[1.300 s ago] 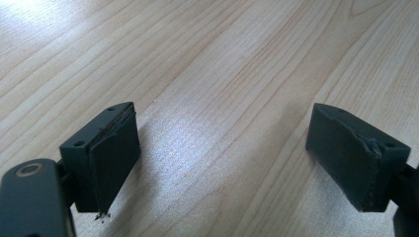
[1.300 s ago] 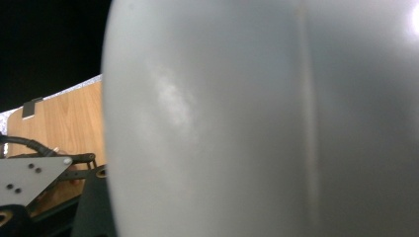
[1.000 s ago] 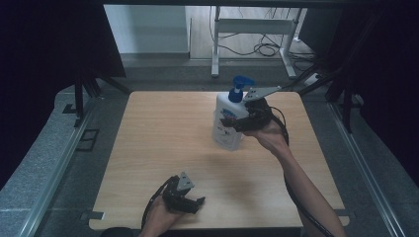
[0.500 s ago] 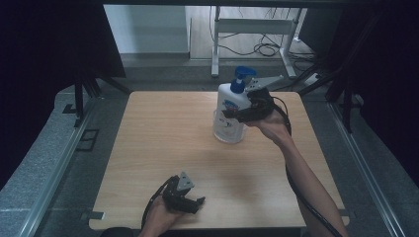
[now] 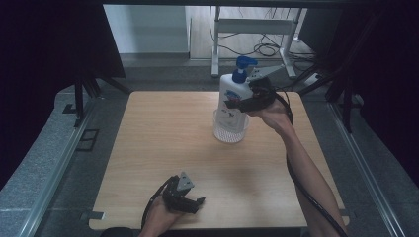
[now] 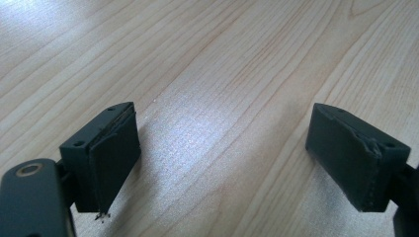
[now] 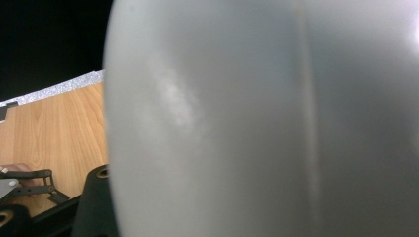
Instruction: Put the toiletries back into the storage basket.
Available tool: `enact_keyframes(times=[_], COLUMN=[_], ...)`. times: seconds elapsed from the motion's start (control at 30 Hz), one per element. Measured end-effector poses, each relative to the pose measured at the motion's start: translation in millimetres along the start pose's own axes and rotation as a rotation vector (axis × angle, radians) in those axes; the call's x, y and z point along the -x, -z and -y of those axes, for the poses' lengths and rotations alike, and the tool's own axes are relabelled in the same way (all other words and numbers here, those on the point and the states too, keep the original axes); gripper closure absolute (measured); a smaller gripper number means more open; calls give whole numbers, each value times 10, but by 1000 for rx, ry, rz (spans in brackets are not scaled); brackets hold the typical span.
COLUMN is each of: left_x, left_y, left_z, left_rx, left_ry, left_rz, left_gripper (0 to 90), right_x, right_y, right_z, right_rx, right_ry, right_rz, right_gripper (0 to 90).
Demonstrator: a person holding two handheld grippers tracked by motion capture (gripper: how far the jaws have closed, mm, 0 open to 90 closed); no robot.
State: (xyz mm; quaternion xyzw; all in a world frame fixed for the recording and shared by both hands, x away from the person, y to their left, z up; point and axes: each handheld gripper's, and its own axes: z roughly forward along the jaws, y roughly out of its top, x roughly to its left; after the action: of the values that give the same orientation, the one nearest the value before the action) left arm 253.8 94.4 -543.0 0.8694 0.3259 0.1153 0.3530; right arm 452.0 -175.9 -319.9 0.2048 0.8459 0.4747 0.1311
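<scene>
Jaws on the left gripper (image 5: 190,201) stand wide apart with nothing between them; it sits idle at the near edge of the table (image 5: 163,133), left of centre. Left gripper view confirms: both black pads (image 6: 114,163) clear, bare wood grain in the gap.

Right gripper (image 5: 236,104) is at the far right of the table, clamped across the middle of the white pump bottle (image 5: 231,98). Bottle is upright, blue pump head (image 5: 243,66) on top, and its base sits in or just above a clear ribbed cup (image 5: 230,129). High view can't settle whether the base is touching the cup's floor or hanging inside the rim; my guess is lifted slightly, not sure.

Progress, as I read it: grasp is done, bottle is under control over the cup. Left to do: either seat it or pull it clear, then let go. Left hand has no part yet.

View differences:
- High view gives layout: bottle, cup and both hands, with the grippers well apart.
- Right gripper view has the bottle's white wall (image 7: 257,118) pressed up close to the lens, so the grip is tight in; it also catches the left gripper (image 7: 29,180) at lower left across the wood.
- Left gripper view is tabletop and pads, no bottle.
</scene>
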Motion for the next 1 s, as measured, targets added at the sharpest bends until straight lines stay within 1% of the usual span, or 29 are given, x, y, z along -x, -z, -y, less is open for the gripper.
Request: enact_keyframes(times=[0.13, 0.3, 0.53, 1.0], left_x=[0, 0, -1, -1], left_y=[0, 0, 1, -1], left_z=[0, 0, 0, 1], left_rx=[0, 1, -1, 1], left_ry=[0, 1, -1, -2], left_rz=[-1, -1, -2, -2], left_gripper=[126, 126, 126, 126], right_x=[68, 155, 267, 378], right_y=[-14, -44, -138, -340], right_z=[-12, -5, 31, 134], right_rx=[-7, -9, -18, -46], right_ry=[5, -2, -2, 11], right_rz=[6, 11, 24, 31], right_gripper=[372, 371, 372, 372])
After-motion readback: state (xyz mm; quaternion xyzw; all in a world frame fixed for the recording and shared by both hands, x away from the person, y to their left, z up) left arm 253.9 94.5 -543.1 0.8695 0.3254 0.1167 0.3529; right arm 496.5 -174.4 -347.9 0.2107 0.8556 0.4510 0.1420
